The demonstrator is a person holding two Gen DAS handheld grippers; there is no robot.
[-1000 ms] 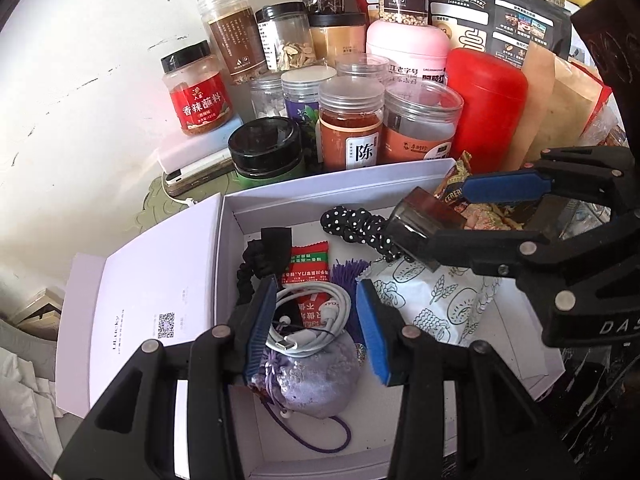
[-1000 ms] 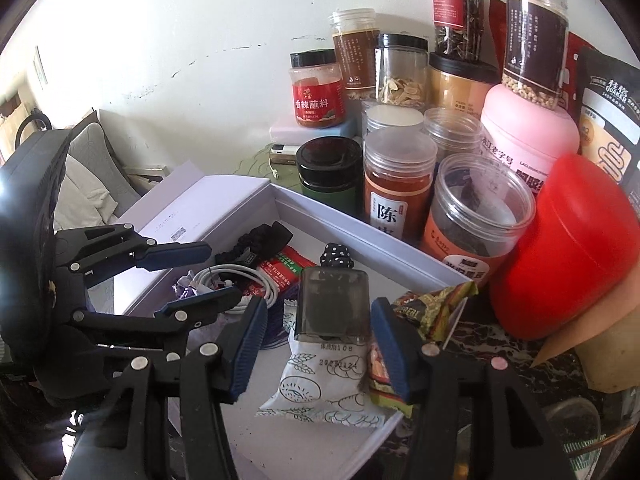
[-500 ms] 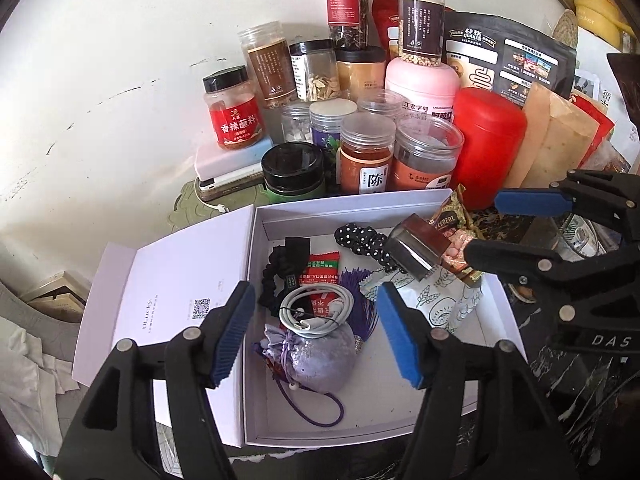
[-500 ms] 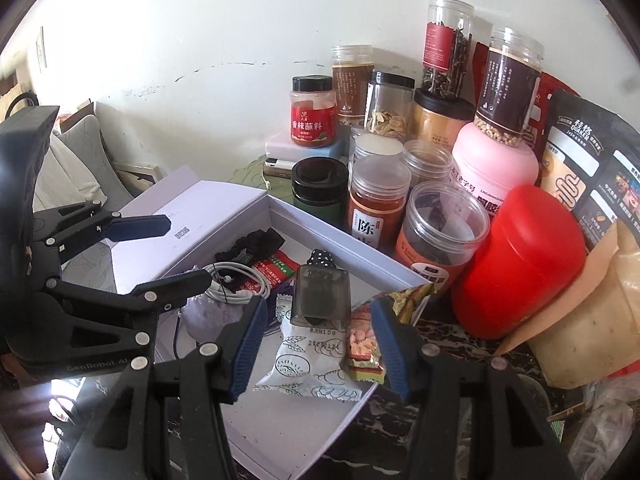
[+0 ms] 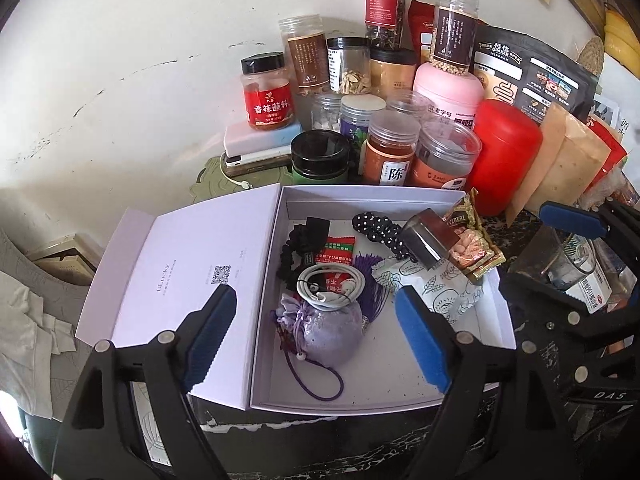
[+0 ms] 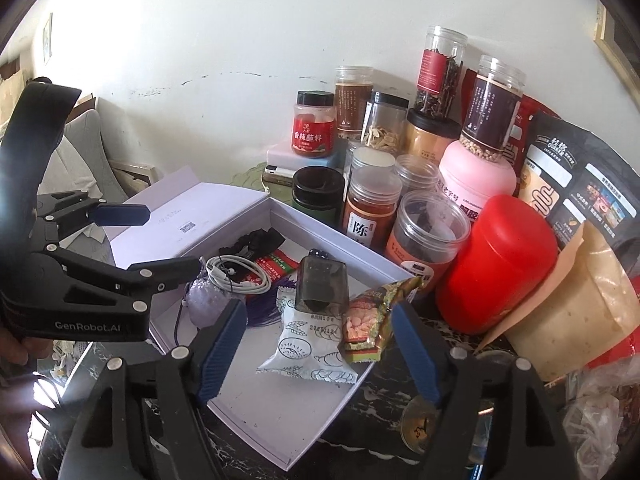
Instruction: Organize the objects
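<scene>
White box (image 5: 372, 200) lying open on the dark tabletop, lid (image 5: 180, 280) folded out flat beside it, small things already inside.

Nearest the lens: left gripper (image 5: 315, 293), jaws spread wide and just been opening, pinching nothing, with the purple pouch (image 5: 332, 332) and coiled white cable (image 5: 332, 299) lying free on the box floor beneath. Same story on the other side: right gripper (image 6: 320, 307), jaws apart, just been opening, nothing between the pads, hovering over the smoky plastic case (image 6: 322, 284) perched on a white snack packet (image 6: 308, 352).

First worry: that case, tilted on a soft packet, likely to slide off with any nudge. Next, the pouch's loose cord (image 5: 320, 392), easy to snag on a low finger and drag the pouch out. Further along, the cereal packet (image 6: 368, 320) hanging over the box's rim, sure to jam the lid or spill out unless tucked in.

Furthest back, packed jars and the red canister (image 6: 496, 264) right against the box's rear wall; ready to topple with one careless shove or wide swing.
</scene>
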